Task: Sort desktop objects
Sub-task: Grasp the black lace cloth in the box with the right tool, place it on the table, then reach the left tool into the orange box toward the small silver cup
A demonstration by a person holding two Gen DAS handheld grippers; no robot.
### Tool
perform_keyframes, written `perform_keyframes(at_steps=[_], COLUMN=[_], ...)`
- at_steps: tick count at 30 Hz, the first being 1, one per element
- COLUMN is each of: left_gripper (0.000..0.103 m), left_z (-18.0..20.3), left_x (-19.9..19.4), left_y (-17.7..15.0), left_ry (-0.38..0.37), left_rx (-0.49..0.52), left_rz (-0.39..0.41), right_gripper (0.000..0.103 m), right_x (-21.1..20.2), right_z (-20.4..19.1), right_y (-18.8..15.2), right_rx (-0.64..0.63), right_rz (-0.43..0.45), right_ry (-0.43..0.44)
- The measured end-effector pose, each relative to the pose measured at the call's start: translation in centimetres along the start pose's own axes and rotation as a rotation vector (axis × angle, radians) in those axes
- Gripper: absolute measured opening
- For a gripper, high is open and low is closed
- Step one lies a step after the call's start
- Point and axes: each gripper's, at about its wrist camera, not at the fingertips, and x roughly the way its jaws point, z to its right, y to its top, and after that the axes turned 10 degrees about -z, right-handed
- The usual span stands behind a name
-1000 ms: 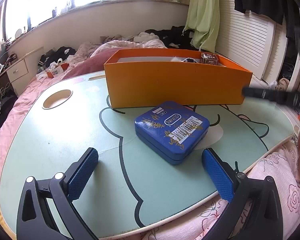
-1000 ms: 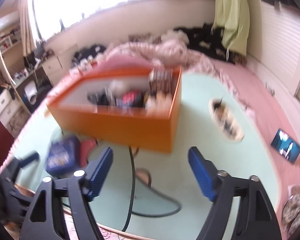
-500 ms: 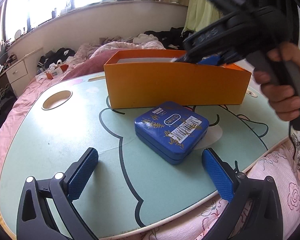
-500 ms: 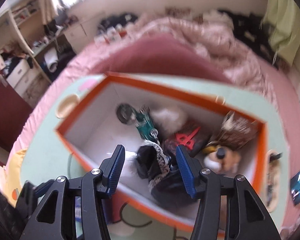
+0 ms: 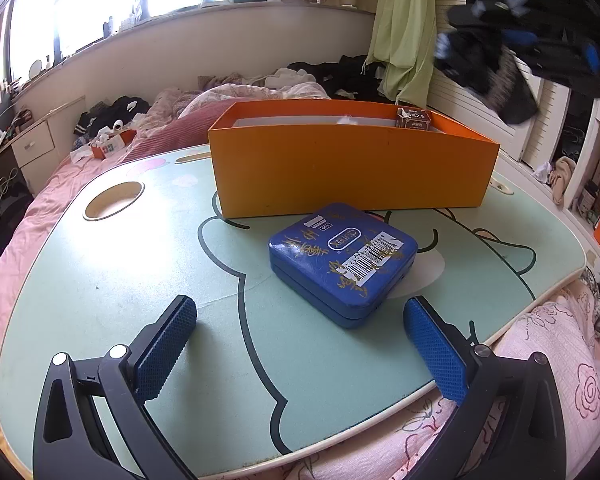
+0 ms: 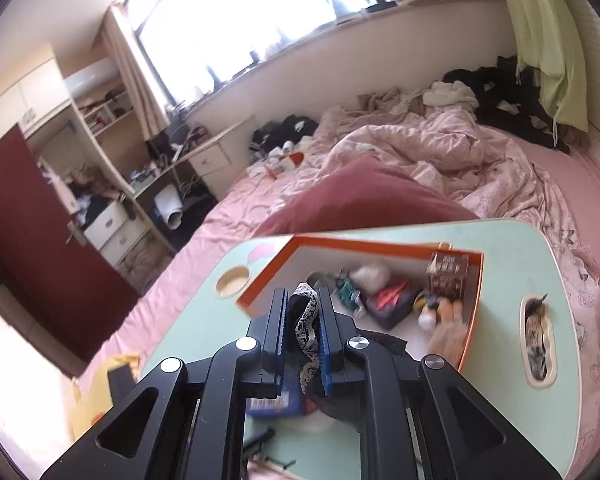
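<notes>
Counted across both views: few kinds, mostly one of each.

One tabletop (image 5: 100,280), one orange box (image 5: 352,172), one blue tin (image 5: 342,264), one brown carton (image 6: 448,270) inside the box, one plush toy (image 6: 440,308) beside it, one black lace-trimmed cloth (image 6: 306,320); two tools (image 5: 300,344) (image 6: 304,332).

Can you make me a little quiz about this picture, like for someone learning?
1. True or false: the left gripper is shut on the blue square tin.
2. What does the right gripper pinch? A) black lace-trimmed cloth B) a spoon C) a red ball
3. Fill in: the small brown carton stands inside the orange cardboard ____.

Key: 1 false, it is open, with the tin lying on the green table; 2 A; 3 box.
</notes>
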Motion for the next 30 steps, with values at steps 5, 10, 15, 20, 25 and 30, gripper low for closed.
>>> perform_keyframes(at_steps=[5, 10, 15, 20, 25, 30], left_gripper=[0.103, 0.103, 0.103, 0.103, 0.103, 0.103], left_z=[0.0, 0.0, -0.1, -0.2, -0.6, -0.7], left_x=[0.0, 0.0, 0.0, 0.0, 0.0, 0.0], left_y=[0.0, 0.0, 0.0, 0.1, 0.0, 0.0], left_ry=[0.000, 0.002, 0.003, 0.004, 0.005, 0.006], left_rx=[-0.001, -0.002, -0.003, -0.003, -0.006, -0.006], left_rz=[0.000, 0.000, -0.001, -0.002, -0.005, -0.008], right_gripper=[0.027, 0.072, 0.097, 0.099, 0.103, 0.103], right_x=[4.2, 4.4, 2.0, 5.0, 7.0, 7.5], right_z=[0.6, 1.2, 0.1, 1.3, 2.5, 3.3], right_y=[-3.3, -4.9, -8.3, -11.7, -11.7, -12.1], right_rx=[0.012, 0.014, -0.119, -0.152, -0.130, -0.128], right_rz=[-0.114, -0.022, 0.036, -0.095, -0.113, -0.101], right_ry=[-0.057, -0.103, -0.216, -0.326, -0.395, -0.394])
